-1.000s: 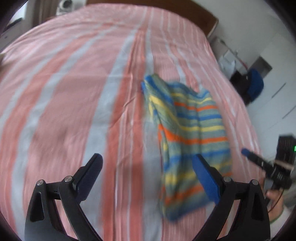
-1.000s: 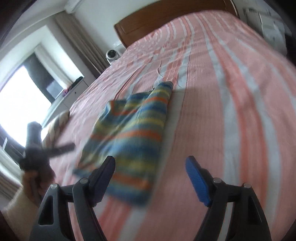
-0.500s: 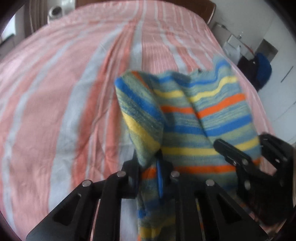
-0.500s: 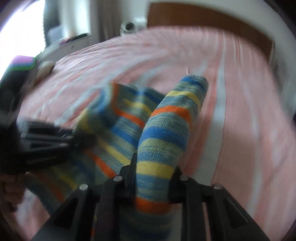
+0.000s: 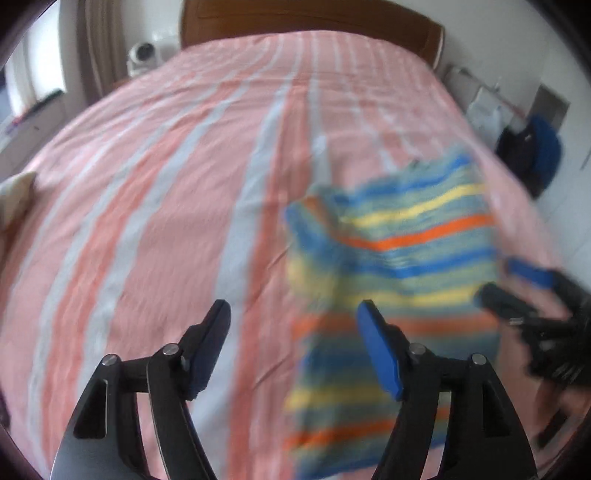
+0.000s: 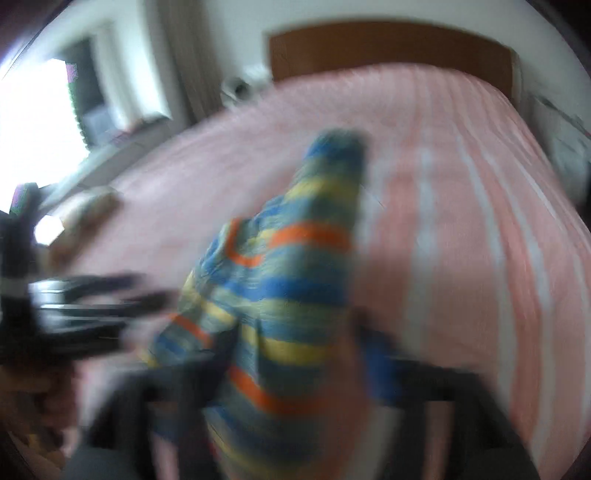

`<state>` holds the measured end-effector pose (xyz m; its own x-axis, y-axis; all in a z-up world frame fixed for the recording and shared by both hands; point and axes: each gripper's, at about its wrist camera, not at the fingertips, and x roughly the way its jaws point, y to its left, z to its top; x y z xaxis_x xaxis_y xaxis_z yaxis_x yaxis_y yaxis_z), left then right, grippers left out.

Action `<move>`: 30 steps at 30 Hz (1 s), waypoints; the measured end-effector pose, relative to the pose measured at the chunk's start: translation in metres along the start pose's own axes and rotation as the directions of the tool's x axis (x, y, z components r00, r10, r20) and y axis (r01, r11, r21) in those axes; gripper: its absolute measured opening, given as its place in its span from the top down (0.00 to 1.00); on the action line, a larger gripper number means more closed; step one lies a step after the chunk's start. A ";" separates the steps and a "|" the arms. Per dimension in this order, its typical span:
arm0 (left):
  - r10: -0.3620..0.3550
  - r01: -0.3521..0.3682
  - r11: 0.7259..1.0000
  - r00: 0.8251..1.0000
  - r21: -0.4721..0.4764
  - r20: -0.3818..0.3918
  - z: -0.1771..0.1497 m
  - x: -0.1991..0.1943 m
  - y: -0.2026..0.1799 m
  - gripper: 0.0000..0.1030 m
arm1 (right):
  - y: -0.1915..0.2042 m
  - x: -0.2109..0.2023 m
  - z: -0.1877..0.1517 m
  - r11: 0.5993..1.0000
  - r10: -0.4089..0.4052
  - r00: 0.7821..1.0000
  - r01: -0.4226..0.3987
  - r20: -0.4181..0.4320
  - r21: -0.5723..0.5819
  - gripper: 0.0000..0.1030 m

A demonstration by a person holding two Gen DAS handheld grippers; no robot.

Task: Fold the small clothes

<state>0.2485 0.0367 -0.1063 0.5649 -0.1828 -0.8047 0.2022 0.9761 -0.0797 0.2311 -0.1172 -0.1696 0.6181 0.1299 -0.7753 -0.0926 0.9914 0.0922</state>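
**A:** So where was the striped garment (image 5: pixel 399 258) seen in this one? And what state were the grippers in?

**B:** It was spread on the bed (image 5: pixel 155 192), on the pink, white and orange striped bedspread, toward the right-hand side in the left wrist view. Blue, yellow, orange and greenish bands were seen running across it. The left hand-held gripper (image 5: pixel 295 325) was held just above the bedspread with its jaws apart and opening; nothing was pinched between them. Its blue-padded finger (image 5: pixel 380 354) was seen over the garment's left part, the other finger over bare bedspread.

**A:** And the right one?

**B:** The right hand-held gripper (image 5: pixel 517 284) was caught at the garment's right edge in the left wrist view, badly blurred. Its jaws were opening too. In its own view the cloth (image 6: pixel 291 295) was seen bunched up into a ridge between the fingers, probably no longer clamped, though that frame was too smeared for the pads to be made out properly.

**A:** Anything else in shot?

**B:** A wooden headboard (image 5: pixel 303 18) was seen at the far end of the bed, a small white device (image 5: pixel 142 55) beside it on the left, and a dark blue item (image 5: pixel 543 151) off the bed's right side.
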 end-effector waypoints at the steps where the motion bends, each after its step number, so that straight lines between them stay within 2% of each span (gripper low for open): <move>1: 0.036 -0.037 0.999 0.999 0.019 0.021 -0.015 -0.009 0.003 0.30 | -0.011 -0.003 -0.008 1.000 -0.016 1.000 0.016 0.001 0.006 0.05; 3: 0.090 -0.094 0.995 0.993 0.046 0.080 -0.037 -0.031 0.000 0.26 | -0.027 -0.021 -0.024 0.999 -0.035 0.999 0.035 0.024 -0.006 0.05; 5: 0.150 -0.163 0.984 0.976 0.070 0.158 -0.053 -0.059 -0.007 0.14 | -0.035 -0.049 -0.037 0.995 -0.085 0.995 0.087 0.055 -0.053 0.05; 6: 0.185 -0.203 0.977 0.961 0.072 0.205 -0.061 -0.076 -0.012 0.05 | -0.037 -0.063 -0.042 0.988 -0.123 0.990 0.129 0.073 -0.080 0.05; 7: 0.216 -0.242 0.968 0.941 0.071 0.260 -0.066 -0.093 -0.018 0.00 | -0.036 -0.087 -0.050 0.978 -0.162 0.980 0.175 0.114 -0.111 0.05; 9: 0.238 -0.277 0.958 0.906 0.066 0.351 -0.075 -0.129 -0.030 0.00 | -0.038 -0.121 -0.061 0.969 -0.191 0.963 0.216 0.190 -0.124 0.04; 10: 0.232 -0.271 0.961 0.900 0.058 0.368 -0.071 -0.136 -0.033 0.00 | -0.037 -0.146 -0.068 0.964 -0.205 0.948 0.239 0.244 -0.117 0.00; 12: 0.214 -0.235 0.972 0.900 0.011 0.379 -0.076 -0.160 -0.037 0.00 | -0.036 -0.186 -0.080 0.962 -0.227 0.921 0.262 0.316 -0.073 0.00; 15: 0.208 -0.204 0.978 0.901 -0.050 0.380 -0.087 -0.189 -0.041 0.00 | -0.041 -0.222 -0.098 0.978 -0.205 0.924 0.209 0.323 0.021 0.00; 17: 0.236 -0.212 0.972 0.892 -0.105 0.385 -0.102 -0.203 -0.044 0.00 | -0.044 -0.244 -0.114 0.979 -0.205 0.916 0.195 0.344 0.064 0.00; 19: 0.260 -0.218 0.965 0.884 -0.149 0.388 -0.115 -0.213 -0.047 0.00 | -0.041 -0.263 -0.133 0.987 -0.159 0.905 0.144 0.395 0.068 0.00; 20: 0.262 -0.220 0.963 0.893 -0.155 0.366 -0.119 -0.214 -0.048 0.00 | -0.038 -0.266 -0.142 0.994 -0.112 0.896 0.098 0.429 0.055 0.00; 21: 0.257 -0.221 0.965 0.904 -0.141 0.341 -0.122 -0.213 -0.050 0.00 | -0.033 -0.264 -0.147 0.996 -0.088 0.911 0.082 0.404 0.031 0.00; 22: 0.249 -0.218 0.968 0.907 -0.126 0.339 -0.126 -0.214 -0.052 0.00 | -0.026 -0.253 -0.150 0.997 -0.067 0.946 0.075 0.316 -0.013 0.00; 23: 0.251 -0.225 0.968 0.906 -0.113 0.341 -0.129 -0.213 -0.055 0.00 | -0.020 -0.243 -0.155 0.998 -0.021 0.969 0.036 0.244 -0.054 0.00; 25: 0.281 -0.267 0.960 0.905 -0.086 0.321 -0.135 -0.213 -0.062 0.00 | -0.014 -0.237 -0.165 0.998 0.042 0.974 -0.030 0.222 -0.057 0.00; 28: 0.288 -0.296 0.955 0.920 -0.011 0.265 -0.138 -0.216 -0.076 0.00 | -0.010 -0.246 -0.169 0.999 0.048 0.972 -0.048 0.229 -0.005 0.00; 30: 0.261 -0.274 0.962 0.928 0.012 0.267 -0.140 -0.224 -0.085 0.00 | -0.008 -0.255 -0.163 0.999 0.049 0.969 -0.052 0.243 0.003 0.00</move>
<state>-0.0071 0.0113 -0.0018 0.7901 0.0539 -0.6106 0.0495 0.9873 0.1512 -0.0526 -0.1608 -0.0743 0.7842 0.1782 -0.5944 -0.1219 0.9834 0.1341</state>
